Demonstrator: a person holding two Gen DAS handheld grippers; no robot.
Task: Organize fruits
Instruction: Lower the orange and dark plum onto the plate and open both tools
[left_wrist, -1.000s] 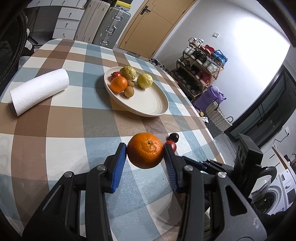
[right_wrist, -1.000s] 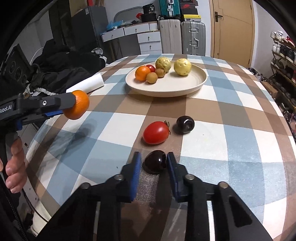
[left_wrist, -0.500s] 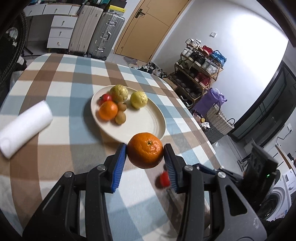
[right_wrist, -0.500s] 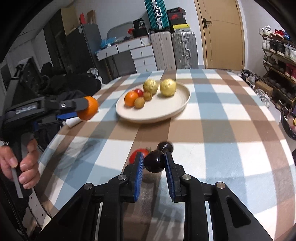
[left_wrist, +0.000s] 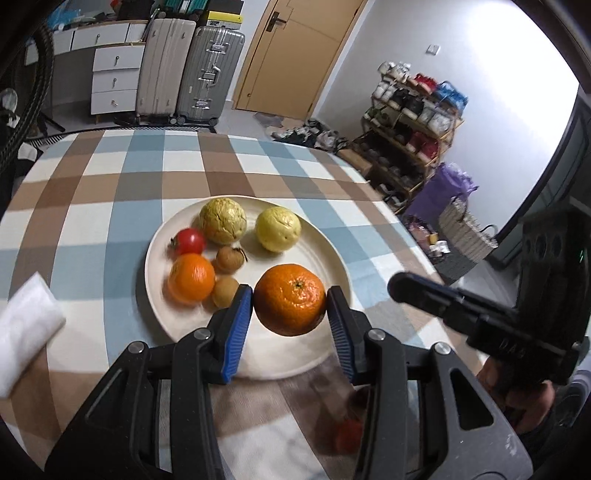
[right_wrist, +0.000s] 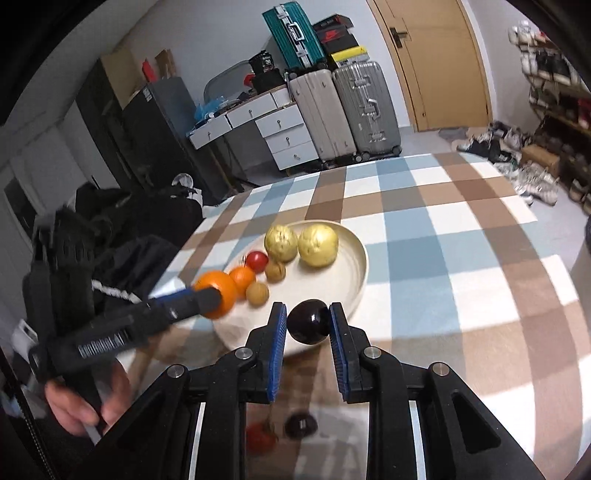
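My left gripper (left_wrist: 290, 317) is shut on an orange (left_wrist: 290, 299) and holds it above the near part of the cream plate (left_wrist: 325, 243). The plate holds a second orange (left_wrist: 191, 277), a small tomato (left_wrist: 188, 240), two yellow fruits (left_wrist: 222, 220) and two small brown fruits (left_wrist: 229, 259). My right gripper (right_wrist: 307, 326) is shut on a dark plum (right_wrist: 308, 321), held in the air above the plate's near rim (right_wrist: 360, 273). The left gripper with its orange (right_wrist: 218, 291) shows in the right wrist view. A red tomato (right_wrist: 260, 437) and a second dark plum (right_wrist: 301, 424) lie on the cloth below.
A white paper towel roll (left_wrist: 26, 336) lies on the checked tablecloth (left_wrist: 110, 177) at the left. Suitcases (left_wrist: 208, 74) and drawers stand beyond the table's far edge. A shoe rack (left_wrist: 413, 122) stands at the right. The right gripper's body (left_wrist: 498, 325) is close at the right.
Both grippers rose off the table and moved forward toward the plate, each carrying its fruit. The right gripper lifted the plum away from the tomato and the other plum.
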